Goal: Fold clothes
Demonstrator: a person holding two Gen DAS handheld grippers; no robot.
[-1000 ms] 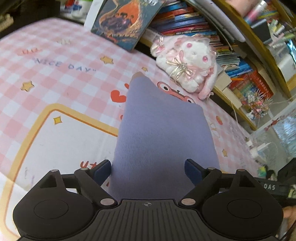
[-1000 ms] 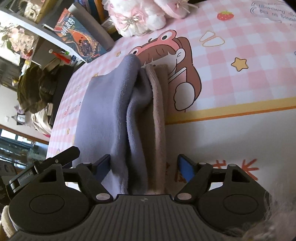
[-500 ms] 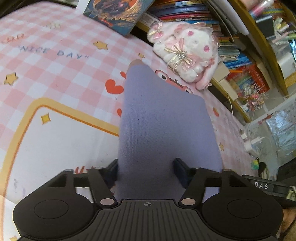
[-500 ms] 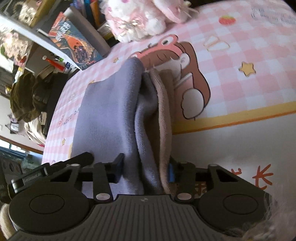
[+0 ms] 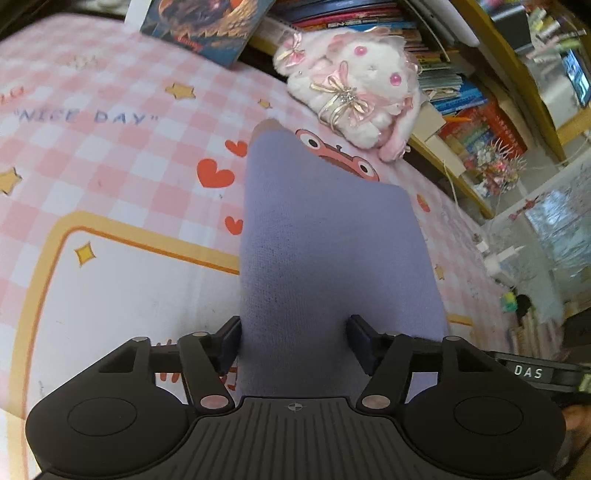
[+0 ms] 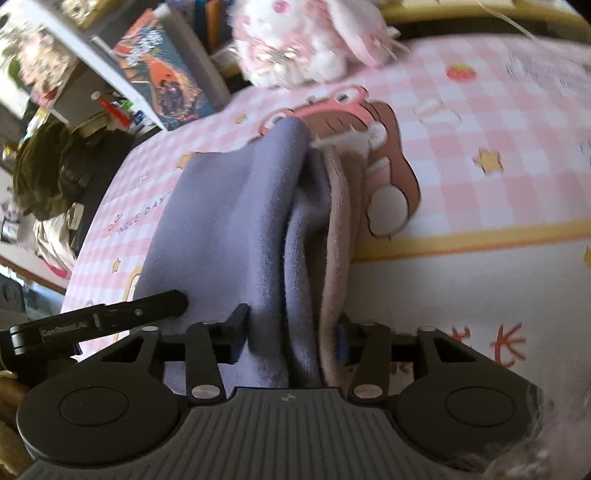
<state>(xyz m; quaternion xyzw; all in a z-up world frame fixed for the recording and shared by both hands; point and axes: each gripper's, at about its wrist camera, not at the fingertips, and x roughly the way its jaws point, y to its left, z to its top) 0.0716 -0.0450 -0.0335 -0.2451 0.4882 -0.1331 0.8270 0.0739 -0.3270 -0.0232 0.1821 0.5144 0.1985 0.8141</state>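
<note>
A purple garment (image 5: 317, 229) lies folded lengthwise on a pink checked cartoon sheet (image 5: 110, 266). My left gripper (image 5: 293, 339) has the near end of the cloth bunched between its fingers. The pads touch it on both sides while the jaws are opening slightly. In the right wrist view the same garment (image 6: 229, 214) shows stacked folds with a beige-pink inner layer (image 6: 340, 221). My right gripper (image 6: 291, 332) grips those folds at the near edge, its jaws also opening a little. The left gripper's finger (image 6: 103, 317) lies close beside it.
A white and pink plush toy (image 5: 354, 85) sits at the sheet's far edge, just past the garment's far end. A picture book (image 5: 199, 26) leans behind it. Crowded bookshelves (image 5: 476, 122) stand at the right. Dark clothes (image 6: 48, 166) are piled beyond the sheet's left side.
Both grippers went from open around the cloth to closed on its near end, and have since eased slightly wider. The garment's far end has drawn a little nearer in both views.
</note>
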